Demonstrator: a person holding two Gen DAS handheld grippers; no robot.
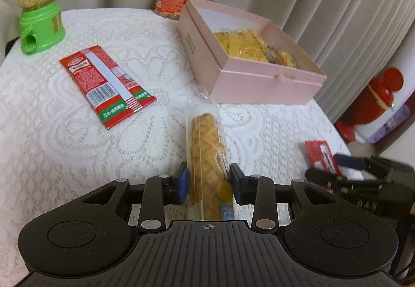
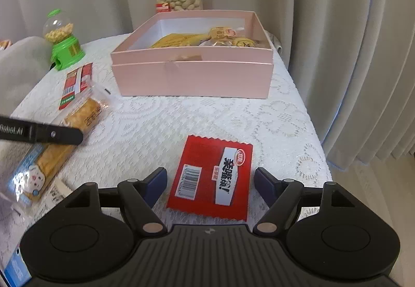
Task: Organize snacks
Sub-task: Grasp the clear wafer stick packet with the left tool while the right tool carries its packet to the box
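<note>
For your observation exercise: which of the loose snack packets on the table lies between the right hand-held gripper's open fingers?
The square red foil packet; the long red-green packet lies far left.

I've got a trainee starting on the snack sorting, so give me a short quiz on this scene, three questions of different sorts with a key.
1. True or false: the pink box already holds some snacks.
2. What sits between the left claw's pads? A) clear pack of golden snacks B) peanut jar C) green candy dispenser
3. Fill in: the right claw straddles a flat ___ packet lying on the lace tablecloth.

Key
1. True: yellow packets lie inside.
2. A: the clear snack pack runs between the pads.
3. Red: the red packet lies between open jaws, untouched.
</note>
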